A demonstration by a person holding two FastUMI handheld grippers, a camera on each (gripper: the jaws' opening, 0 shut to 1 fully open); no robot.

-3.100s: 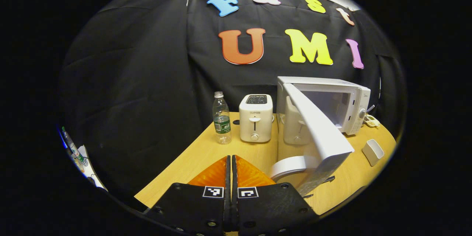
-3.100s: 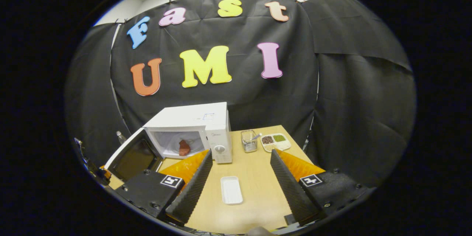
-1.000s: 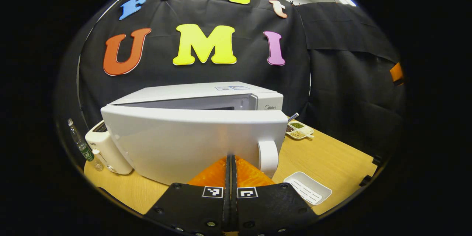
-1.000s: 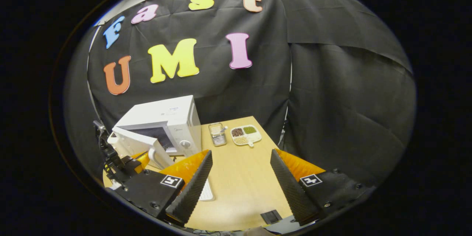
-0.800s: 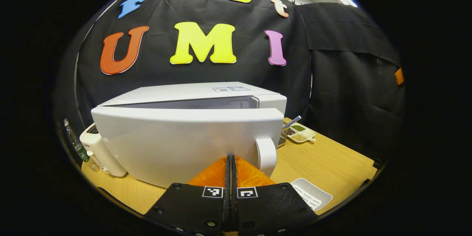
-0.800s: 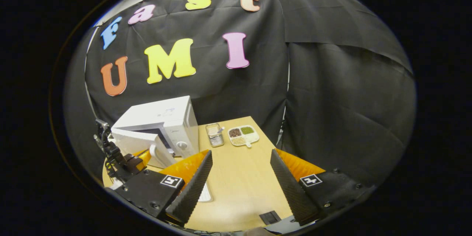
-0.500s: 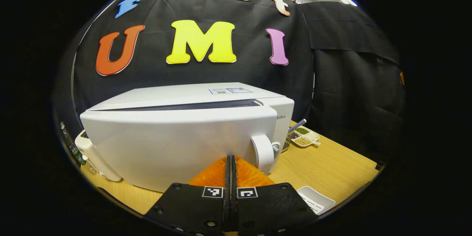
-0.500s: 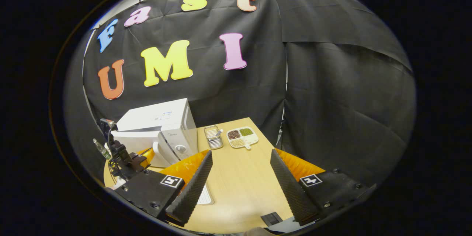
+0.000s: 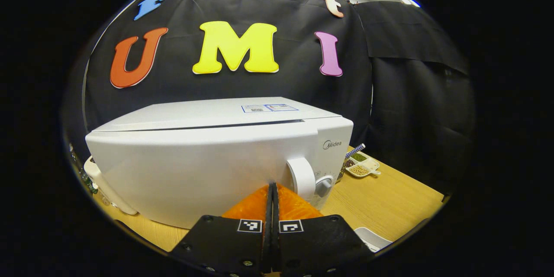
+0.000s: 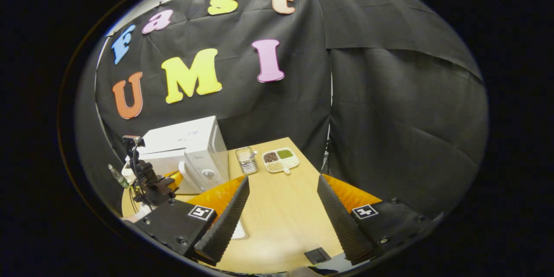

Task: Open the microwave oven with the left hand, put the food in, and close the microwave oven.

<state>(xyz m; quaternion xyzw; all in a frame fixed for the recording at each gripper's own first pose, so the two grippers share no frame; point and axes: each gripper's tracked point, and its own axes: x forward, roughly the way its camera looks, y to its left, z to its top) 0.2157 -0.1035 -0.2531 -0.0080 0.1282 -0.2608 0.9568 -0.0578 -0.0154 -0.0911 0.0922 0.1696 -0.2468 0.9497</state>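
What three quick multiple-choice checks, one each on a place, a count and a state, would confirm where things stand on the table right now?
1. Where do the left gripper's tips rest?
A. Against the microwave door, beside the handle
B. On the sectioned dish
C. On the table edge

2. How many filled sections does the sectioned dish show?
A. One
B. Three
C. Five

3. How does the right gripper stand?
A. Shut on a tray
B. Shut on nothing
C. Open, with bare table between its fingers

Answers: 1 A, the closed tips meet the door front just left of the handle. 2 B, dark, green and pale fillings show. 3 C, its fingers stand wide apart with nothing between them.
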